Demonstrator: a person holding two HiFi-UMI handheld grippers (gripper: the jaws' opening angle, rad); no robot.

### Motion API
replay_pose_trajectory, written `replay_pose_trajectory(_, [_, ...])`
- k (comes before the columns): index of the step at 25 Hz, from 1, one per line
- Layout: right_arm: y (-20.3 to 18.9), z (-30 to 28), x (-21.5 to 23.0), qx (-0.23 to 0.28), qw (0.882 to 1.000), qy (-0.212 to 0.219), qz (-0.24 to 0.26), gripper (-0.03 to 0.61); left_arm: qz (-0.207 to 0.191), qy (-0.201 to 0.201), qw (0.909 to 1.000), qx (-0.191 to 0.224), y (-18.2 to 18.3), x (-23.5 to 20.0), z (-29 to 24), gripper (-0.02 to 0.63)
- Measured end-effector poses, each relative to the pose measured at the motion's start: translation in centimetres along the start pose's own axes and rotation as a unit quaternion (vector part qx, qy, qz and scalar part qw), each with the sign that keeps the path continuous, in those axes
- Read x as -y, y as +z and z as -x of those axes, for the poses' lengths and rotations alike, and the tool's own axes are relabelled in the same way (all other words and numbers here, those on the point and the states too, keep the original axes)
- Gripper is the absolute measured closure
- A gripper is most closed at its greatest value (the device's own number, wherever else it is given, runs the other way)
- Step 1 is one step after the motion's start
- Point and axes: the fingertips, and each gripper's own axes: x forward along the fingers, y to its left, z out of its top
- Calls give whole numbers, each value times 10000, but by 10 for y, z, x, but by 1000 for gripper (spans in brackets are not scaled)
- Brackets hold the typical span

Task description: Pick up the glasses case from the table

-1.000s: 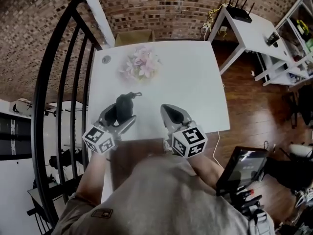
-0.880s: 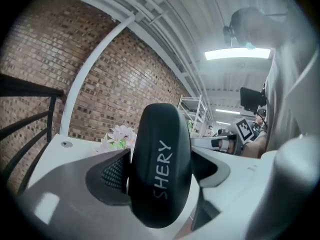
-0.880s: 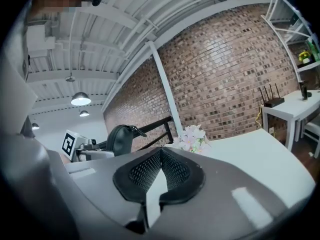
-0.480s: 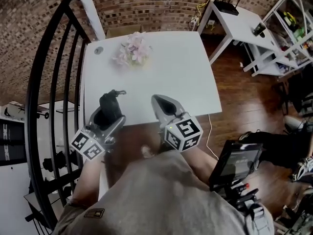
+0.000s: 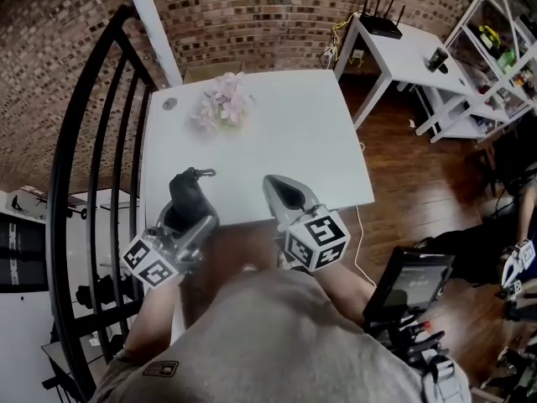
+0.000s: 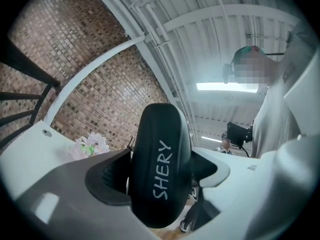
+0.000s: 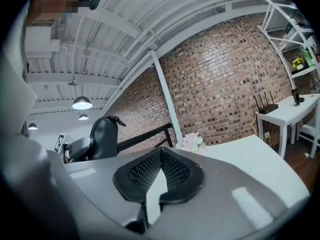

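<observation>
A black glasses case [image 5: 188, 193] with white lettering sits clamped in my left gripper [image 5: 186, 210], held clear of the white table [image 5: 285, 133] at its near left edge. In the left gripper view the glasses case [image 6: 161, 164] fills the space between both jaws, standing on end. From the right gripper view the same glasses case [image 7: 104, 138] shows at the left, with a small loop at its top. My right gripper [image 5: 285, 196] is shut and holds nothing, tilted upward over the table's near edge; its pads [image 7: 172, 170] meet at the tip.
A bunch of pale pink flowers [image 5: 222, 106] lies at the table's far left, beside a small round hole cover [image 5: 170, 104]. A black stair railing [image 5: 92, 141] runs along the left. A second white table [image 5: 403, 53] with a router stands at the far right, over wooden floor.
The left gripper has drawn back toward the person with the glasses case in it, lifting it off the table. The right gripper stays shut and has also pulled back a little.
</observation>
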Motion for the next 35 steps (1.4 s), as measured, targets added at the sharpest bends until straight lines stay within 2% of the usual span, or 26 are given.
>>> replay_pose_trajectory(11, [2, 14, 11, -1, 10000, -18, -59, 569, -13, -213, 9998, -45, -7, 25, -18, 249])
replay_pose_trajectory(35, [1, 11, 22, -101, 9999, 49, -49, 569, 61, -86, 9999, -116, -14, 24, -33, 249])
